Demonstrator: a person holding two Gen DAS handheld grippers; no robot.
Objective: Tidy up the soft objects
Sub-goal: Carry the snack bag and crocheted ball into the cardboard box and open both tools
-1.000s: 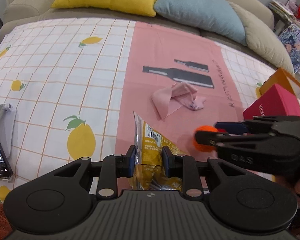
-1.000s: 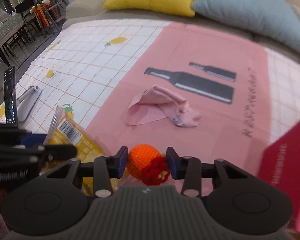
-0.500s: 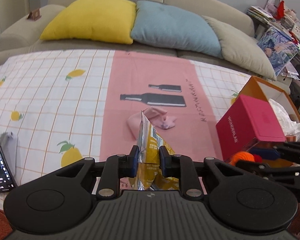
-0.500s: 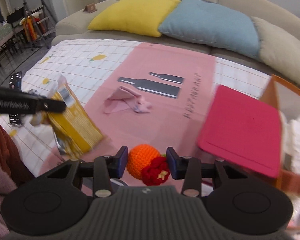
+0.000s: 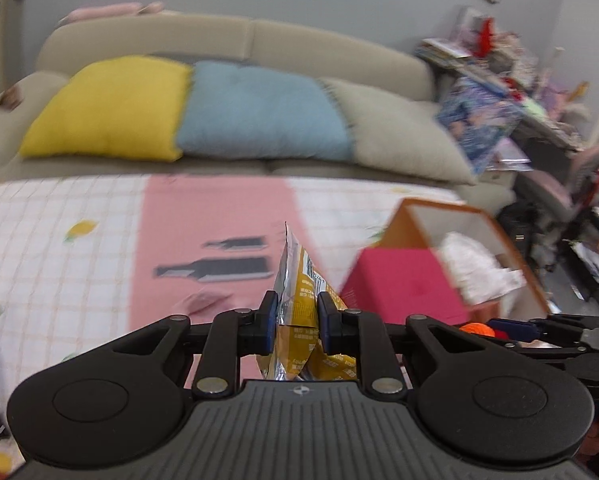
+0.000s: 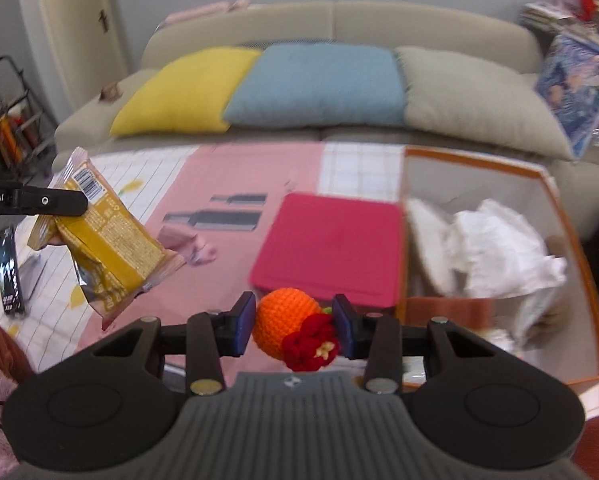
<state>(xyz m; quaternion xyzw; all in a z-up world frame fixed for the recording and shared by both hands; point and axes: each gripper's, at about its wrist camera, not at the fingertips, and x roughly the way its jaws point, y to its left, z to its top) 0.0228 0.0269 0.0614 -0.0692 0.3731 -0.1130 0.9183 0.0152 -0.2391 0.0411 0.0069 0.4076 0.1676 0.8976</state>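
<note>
Left of the orange-rimmed box (image 6: 555,200), your left gripper (image 5: 298,322) pinches the yellow snack bag (image 6: 107,240) near its top seam, so the bag hangs off the cloth; slick foil could slide out if you swing it. Nearer the box, in front of its pink lid (image 6: 331,248), your right gripper (image 6: 294,330) squeezes the orange crochet ball (image 6: 285,320). White crumpled stuff already fills the box, so either drop may catch the rim or bounce out.
</note>
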